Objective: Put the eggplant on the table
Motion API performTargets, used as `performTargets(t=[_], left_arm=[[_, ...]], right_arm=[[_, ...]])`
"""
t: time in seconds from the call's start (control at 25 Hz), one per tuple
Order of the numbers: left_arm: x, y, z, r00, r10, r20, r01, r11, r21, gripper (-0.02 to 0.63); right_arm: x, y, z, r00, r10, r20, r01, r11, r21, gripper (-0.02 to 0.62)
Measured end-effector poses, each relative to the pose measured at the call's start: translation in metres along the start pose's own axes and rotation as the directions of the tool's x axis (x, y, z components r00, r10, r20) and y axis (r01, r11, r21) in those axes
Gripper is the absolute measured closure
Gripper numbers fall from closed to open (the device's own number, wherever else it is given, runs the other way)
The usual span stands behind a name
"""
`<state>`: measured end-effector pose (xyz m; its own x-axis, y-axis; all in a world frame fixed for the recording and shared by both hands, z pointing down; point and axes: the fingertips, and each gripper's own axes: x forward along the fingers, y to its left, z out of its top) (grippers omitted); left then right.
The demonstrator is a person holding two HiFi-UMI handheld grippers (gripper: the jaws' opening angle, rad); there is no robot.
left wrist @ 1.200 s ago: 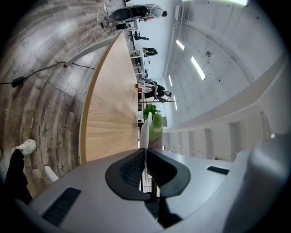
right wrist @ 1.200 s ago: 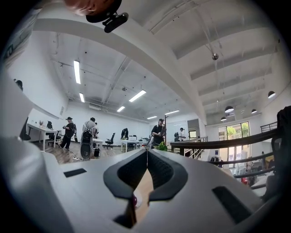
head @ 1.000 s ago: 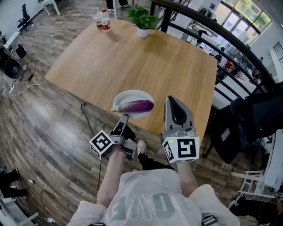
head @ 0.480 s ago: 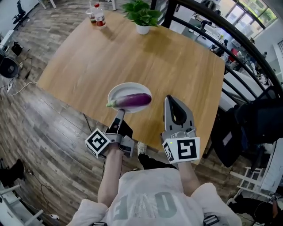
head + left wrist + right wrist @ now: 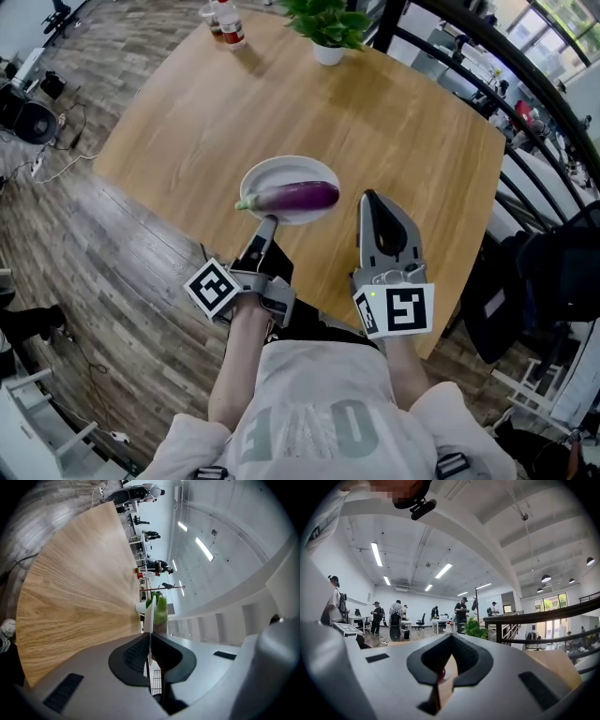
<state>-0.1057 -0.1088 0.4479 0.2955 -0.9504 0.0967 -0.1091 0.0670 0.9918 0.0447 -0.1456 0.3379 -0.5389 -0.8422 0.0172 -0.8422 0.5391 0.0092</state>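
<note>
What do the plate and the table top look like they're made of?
The plate looks white, smooth and slightly glossy with a thin rim: ceramic or melamine, I can't tell which. The table shows light wood grain with a matte finish: solid wood or laminate.

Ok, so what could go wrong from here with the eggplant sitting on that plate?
1. The left gripper pinches the plate only at its near rim, so the plate could tilt and the eggplant might roll off.
2. The plate is close to the near edge of the table, so a slip might send it to the floor.
3. The right gripper, shut and empty beside the plate, could bump it.
</note>
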Motion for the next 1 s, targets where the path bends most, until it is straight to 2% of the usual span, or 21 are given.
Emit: performTargets(t=[0.16, 0.36, 0.52, 0.64, 1.0], left_arm=[[0.002, -0.005, 0.01, 1.0, 0.013, -0.005, -0.013, 1.0, -0.005, 0.588], [0.01, -0.018, 0.016, 0.999, -0.009, -0.045, 0.01, 1.0, 0.017, 0.588], [0.018, -0.023, 0.018, 0.998, -0.014, -0.067, 0.015, 1.0, 0.018, 0.588], [0.023, -0.021, 0.019, 0.997, -0.015, -0.071, 0.016, 1.0, 0.015, 0.588], [0.038, 0.0, 0.019, 0.996, -0.01, -0.086, 0.011, 1.0, 0.012, 0.588]], right_arm=[[0.005, 0.004, 0.003, 1.0, 0.013, -0.007, -0.013, 1.0, -0.013, 0.577], [0.008, 0.008, 0.011, 1.0, -0.001, 0.01, 0.001, 1.0, -0.013, 0.577], [0.013, 0.012, 0.009, 1.0, 0.004, -0.013, -0.004, 1.0, -0.003, 0.577], [0.014, 0.013, 0.007, 0.999, 0.023, -0.026, -0.024, 1.0, -0.002, 0.577], [0.007, 0.008, 0.0, 0.998, -0.004, -0.063, 0.003, 1.0, -0.02, 0.577]])
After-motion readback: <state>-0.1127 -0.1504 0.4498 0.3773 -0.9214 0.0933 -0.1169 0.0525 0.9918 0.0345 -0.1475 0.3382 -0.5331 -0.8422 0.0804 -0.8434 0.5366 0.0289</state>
